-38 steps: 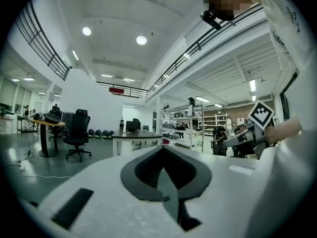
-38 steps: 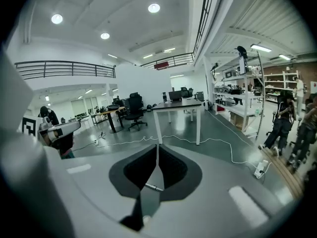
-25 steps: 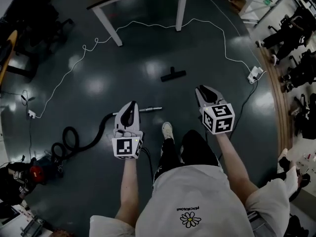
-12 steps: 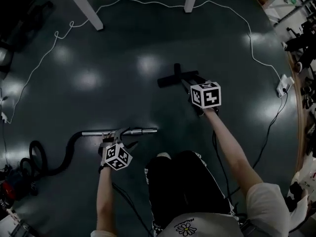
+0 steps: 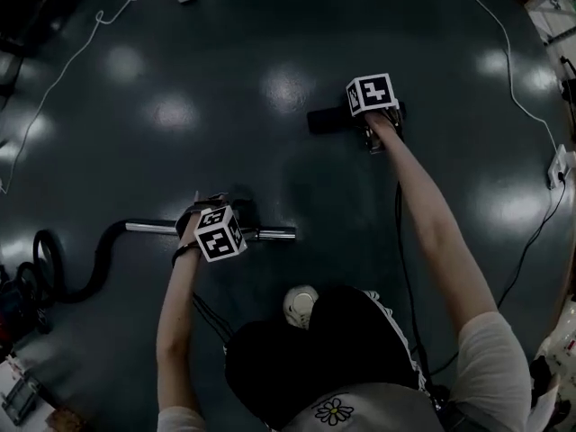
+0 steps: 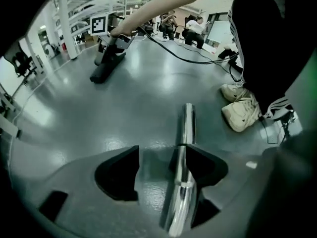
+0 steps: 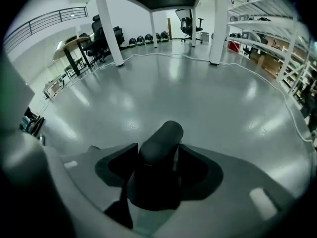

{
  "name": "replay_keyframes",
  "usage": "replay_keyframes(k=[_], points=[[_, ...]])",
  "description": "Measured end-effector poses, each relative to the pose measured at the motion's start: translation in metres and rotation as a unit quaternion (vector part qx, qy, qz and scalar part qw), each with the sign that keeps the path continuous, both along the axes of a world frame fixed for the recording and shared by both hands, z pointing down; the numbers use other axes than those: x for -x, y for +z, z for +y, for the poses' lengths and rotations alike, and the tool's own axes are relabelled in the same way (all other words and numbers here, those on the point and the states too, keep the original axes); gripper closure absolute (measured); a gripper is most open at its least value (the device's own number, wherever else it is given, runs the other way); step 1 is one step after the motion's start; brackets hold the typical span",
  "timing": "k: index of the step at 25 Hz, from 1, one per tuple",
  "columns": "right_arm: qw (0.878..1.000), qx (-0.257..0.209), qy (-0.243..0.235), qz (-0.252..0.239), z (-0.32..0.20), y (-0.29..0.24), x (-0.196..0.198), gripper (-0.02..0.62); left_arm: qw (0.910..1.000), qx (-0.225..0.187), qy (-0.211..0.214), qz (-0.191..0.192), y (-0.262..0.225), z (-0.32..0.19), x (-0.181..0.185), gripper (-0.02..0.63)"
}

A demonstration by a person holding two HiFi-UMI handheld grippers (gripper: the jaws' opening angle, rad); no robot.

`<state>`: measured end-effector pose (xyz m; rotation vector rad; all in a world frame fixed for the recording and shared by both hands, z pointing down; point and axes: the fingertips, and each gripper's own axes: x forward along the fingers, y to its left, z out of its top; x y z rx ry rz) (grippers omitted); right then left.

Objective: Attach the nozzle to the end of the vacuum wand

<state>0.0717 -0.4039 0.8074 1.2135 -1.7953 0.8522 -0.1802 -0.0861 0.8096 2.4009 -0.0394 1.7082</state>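
Right gripper's (image 7: 157, 148) own view alone shows just-opened jaws straddling the nozzle (image 7: 166, 129).

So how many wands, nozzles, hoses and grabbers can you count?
Metal wand: 1
Black nozzle: 1
Black hose: 1
Grippers: 2. The left gripper and right gripper have both just been opening, with the wand between the left's jaws and the nozzle between the right's.
Total: 5

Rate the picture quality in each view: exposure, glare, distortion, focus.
Head view: underexposed, with lamp glare in patches on the glossy floor; the black nozzle nearly merges into it. Left gripper view: strong fisheye bend, dark corners, bright streaks on the metal wand. Right gripper view: best lit, curved at the edges, nozzle close-up dark and soft.
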Motion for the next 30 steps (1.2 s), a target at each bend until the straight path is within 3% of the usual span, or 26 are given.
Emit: replay_keyframes(k=[4, 8, 9, 11, 14, 18, 21, 23, 26, 30], points=[[1.000, -0.025, 0.005, 0.001, -0.002, 0.000, 0.000, 0.341, 0.9958, 0.066, 0.038, -0.051, 0.004, 0.029, 0.009, 0.297], [0.999, -0.043, -0.018, -0.010, 0.002, -0.009, 0.013, 0.361, 0.9894, 0.072, 0.084, -0.093, 0.032, 0.041, 0.026, 0.255], [0.998, -0.046, -0.036, -0.011, 0.005, -0.010, 0.018, 0.365, 0.9892, 0.069, 0.091, -0.092, 0.033, 0.043, 0.026, 0.258], [0.995, -0.055, -0.085, -0.015, 0.013, -0.013, 0.025, 0.371, 0.9910, 0.060, 0.095, -0.073, 0.032, 0.047, 0.022, 0.372], [0.979, -0.090, -0.183, -0.026, 0.035, -0.016, 0.034, 0.388, 0.9958, 0.041, 0.074, -0.036, 0.029, 0.042, 0.019, 0.376], [0.930, -0.138, -0.334, -0.067, 0.101, -0.033, 0.051, 0.395, 0.9993, -0.015, -0.006, 0.035, 0.015, 0.016, 0.018, 0.380], [0.877, -0.149, -0.436, -0.137, 0.182, -0.062, 0.057, 0.397, 0.9918, -0.063, -0.053, 0.098, -0.007, -0.007, 0.000, 0.380], [0.841, -0.143, -0.494, -0.168, 0.235, -0.077, 0.056, 0.397, 0.9860, -0.095, -0.058, 0.125, -0.024, -0.021, -0.016, 0.383], [0.802, -0.137, -0.562, -0.149, 0.283, -0.084, 0.055, 0.397, 0.9814, -0.135, -0.028, 0.133, -0.049, -0.035, -0.038, 0.414], [0.771, -0.130, -0.620, -0.066, 0.297, -0.054, 0.050, 0.397, 0.9837, -0.127, -0.004, 0.128, -0.050, -0.027, -0.053, 0.428]])
